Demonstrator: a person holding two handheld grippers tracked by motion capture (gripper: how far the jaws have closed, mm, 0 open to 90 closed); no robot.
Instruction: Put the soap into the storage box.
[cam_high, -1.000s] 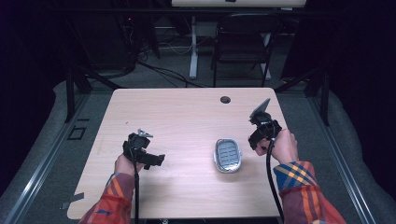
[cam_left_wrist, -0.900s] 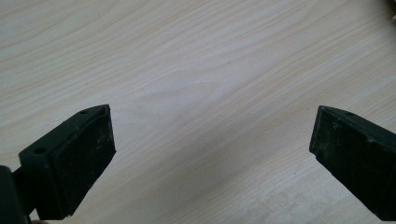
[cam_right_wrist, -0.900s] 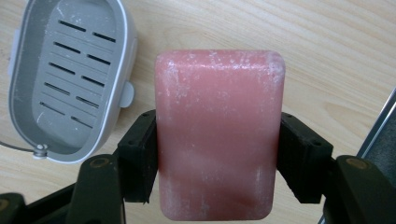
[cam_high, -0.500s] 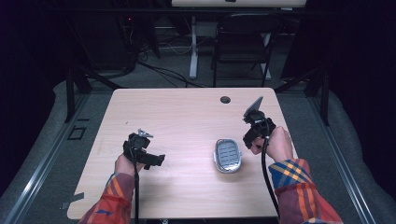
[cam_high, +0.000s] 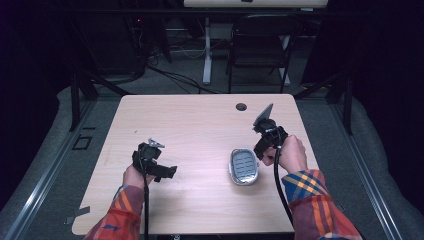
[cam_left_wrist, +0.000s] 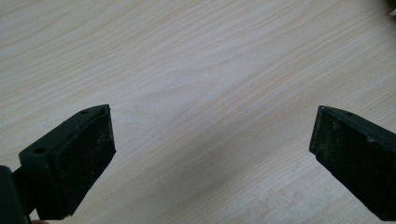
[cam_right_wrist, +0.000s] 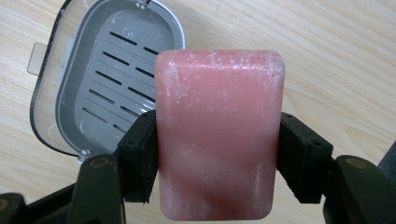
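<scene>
The table (cam_high: 200, 125) lies bare across its far half and middle, giving open passage between the two tools. The one obstacle on it is the grey slotted soap dish (cam_high: 243, 166), just beside the right tool (cam_high: 264, 145), which is closed around a pink soap bar (cam_right_wrist: 217, 135). The left tool (cam_left_wrist: 210, 154) gapes wide over bare wood.

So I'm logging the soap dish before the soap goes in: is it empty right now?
Empty: the soap dish shows its bare slotted grey tray, while the pink soap bar is clamped in the right gripper.

A pink soap bar (cam_right_wrist: 219, 135), a grey slotted soap dish (cam_right_wrist: 109, 79), black tongs (cam_right_wrist: 219, 154), a pale woodgrain table (cam_high: 190, 130), plaid sleeves (cam_high: 310, 190).
</scene>
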